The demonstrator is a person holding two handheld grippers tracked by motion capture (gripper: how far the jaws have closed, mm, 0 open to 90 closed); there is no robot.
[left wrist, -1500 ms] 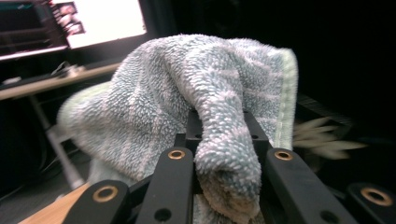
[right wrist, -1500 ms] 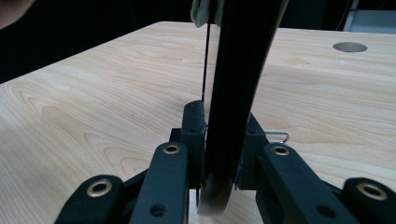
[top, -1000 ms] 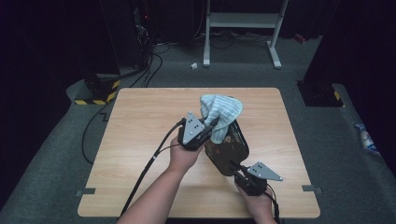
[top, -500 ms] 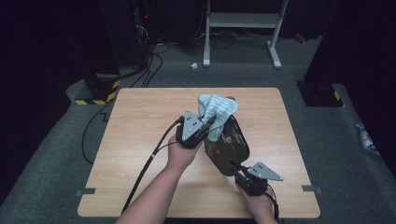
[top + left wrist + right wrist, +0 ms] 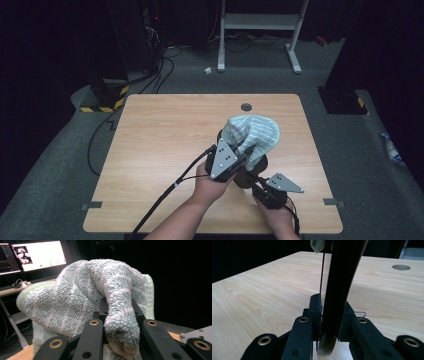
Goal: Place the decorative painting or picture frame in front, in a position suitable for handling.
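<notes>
Wiping in hand above the desk (image 5: 165, 130): left tongs (image 5: 240, 159) clamping a striped towel (image 5: 251, 132) draped over a dark pan (image 5: 256, 167), right tongs (image 5: 329, 315) pinching its handle (image 5: 339, 285) steady; next probably calling for further rubbing.

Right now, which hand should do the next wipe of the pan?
Left. Its gripper is shut on the towel, which already lies over the pan. The right gripper is clamped on the pan's handle, holding it off the table.

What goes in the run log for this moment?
left gripper: shut on towel | right gripper: shut on black pan handle | towel over pan | table
</notes>
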